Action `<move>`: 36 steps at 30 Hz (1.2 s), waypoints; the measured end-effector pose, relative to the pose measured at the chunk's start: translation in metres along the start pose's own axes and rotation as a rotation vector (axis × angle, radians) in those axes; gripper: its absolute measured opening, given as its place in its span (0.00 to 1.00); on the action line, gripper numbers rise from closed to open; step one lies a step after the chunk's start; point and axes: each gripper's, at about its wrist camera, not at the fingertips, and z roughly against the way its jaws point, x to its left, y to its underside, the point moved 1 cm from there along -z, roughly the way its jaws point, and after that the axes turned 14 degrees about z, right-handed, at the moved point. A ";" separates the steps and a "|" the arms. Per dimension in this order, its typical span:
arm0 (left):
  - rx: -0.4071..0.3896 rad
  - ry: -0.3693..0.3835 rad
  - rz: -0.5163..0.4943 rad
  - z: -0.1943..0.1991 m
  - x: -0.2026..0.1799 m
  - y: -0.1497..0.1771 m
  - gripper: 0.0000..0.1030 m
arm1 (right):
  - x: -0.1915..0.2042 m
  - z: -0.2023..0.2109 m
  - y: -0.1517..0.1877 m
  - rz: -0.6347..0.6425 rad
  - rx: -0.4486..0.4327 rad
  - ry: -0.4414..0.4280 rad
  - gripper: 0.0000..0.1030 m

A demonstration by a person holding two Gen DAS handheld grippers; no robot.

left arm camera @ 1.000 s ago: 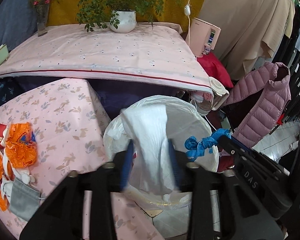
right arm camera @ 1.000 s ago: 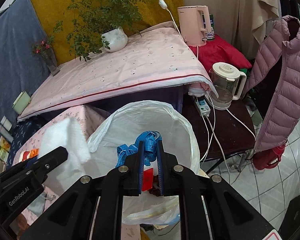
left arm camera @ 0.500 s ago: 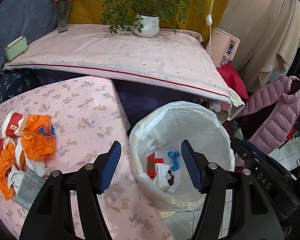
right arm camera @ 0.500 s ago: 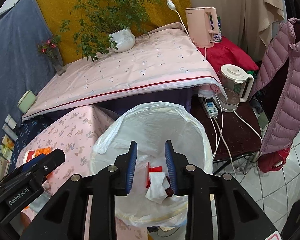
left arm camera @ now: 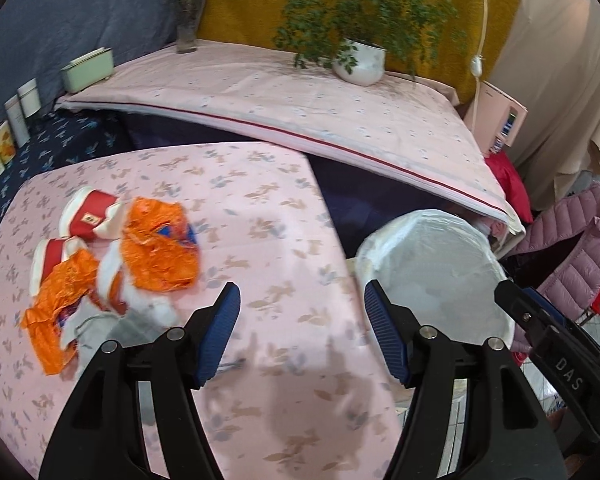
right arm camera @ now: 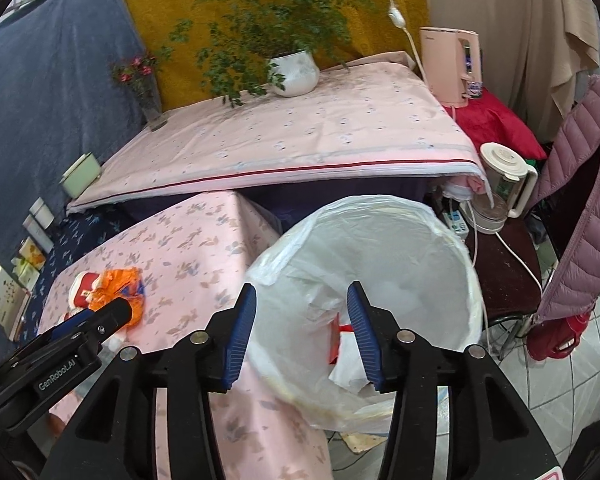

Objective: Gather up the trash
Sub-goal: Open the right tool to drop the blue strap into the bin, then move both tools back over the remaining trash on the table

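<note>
Both tongs, left (left arm camera: 302, 332) and right (right arm camera: 302, 334), have just been opening and now stand wide and empty, their loads dropped into the lined bin (right arm camera: 470, 280). You've swung left toward the orange wrappers (left arm camera: 160, 250) still on the desk (left arm camera: 260, 200); take those next.

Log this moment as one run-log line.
left gripper: open, empty, over table | right gripper: opening, empty, over bin | orange wrappers: on table

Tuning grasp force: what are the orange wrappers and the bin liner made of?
Crumpled orange wrappers: likely thin glossy plastic or foil film; sharp creases, shiny highlights. Translucent white bin liner: thin plastic film, slightly glossy; wrinkles, folds loosely over the rim.
</note>
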 end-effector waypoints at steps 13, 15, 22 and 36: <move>-0.044 -0.184 0.195 0.023 0.143 -0.007 0.69 | 0.112 -0.006 0.013 0.171 0.036 -0.150 0.52; -0.039 -0.215 0.230 0.024 0.168 -0.007 0.69 | 0.131 -0.009 0.018 0.198 0.048 -0.179 0.54; -0.002 -0.266 0.355 0.025 0.237 -0.002 0.70 | 0.195 -0.023 0.037 0.293 0.100 -0.272 0.56; 0.080 -0.215 0.458 0.005 0.280 0.004 0.70 | 0.279 -0.054 0.076 0.431 0.207 -0.359 0.56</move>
